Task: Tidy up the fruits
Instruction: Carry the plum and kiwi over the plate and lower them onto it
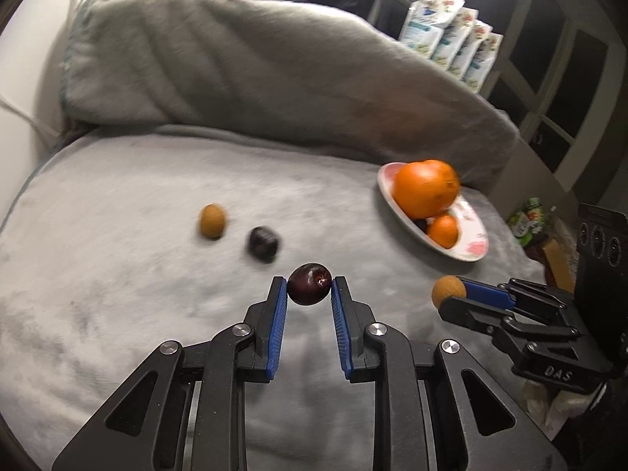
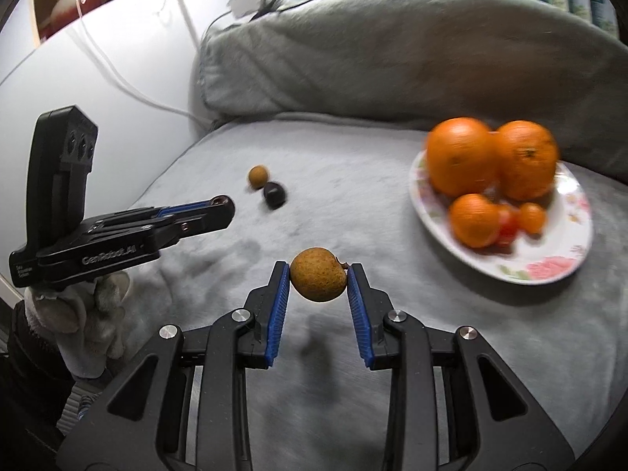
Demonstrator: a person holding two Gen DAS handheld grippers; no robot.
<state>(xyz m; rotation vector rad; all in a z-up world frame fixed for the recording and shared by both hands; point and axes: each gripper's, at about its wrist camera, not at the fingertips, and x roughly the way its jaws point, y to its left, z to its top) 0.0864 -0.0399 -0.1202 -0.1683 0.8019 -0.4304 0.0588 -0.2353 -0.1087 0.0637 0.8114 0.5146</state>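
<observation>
Left gripper (image 1: 310, 288) pinching dark plum (image 1: 309, 284) at fingertips, right gripper (image 2: 318, 280) pinching brown fruit (image 2: 318, 279), both clear of grey blanket (image 1: 117, 255). Risk: round fruit squirts from shallow tip grip before plate (image 2: 549, 274); 2 loose fruits remain, well apart from plate

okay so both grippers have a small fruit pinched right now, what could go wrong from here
1. The left gripper holds the dark round fruit only at its fingertips; it could squirt out or bruise.
2. The right gripper pinches the tan fruit just as shallowly, so a quick swing may drop it.
3. The plate is already piled with oranges and sits on a soft blanket; added fruit might roll off.
</observation>
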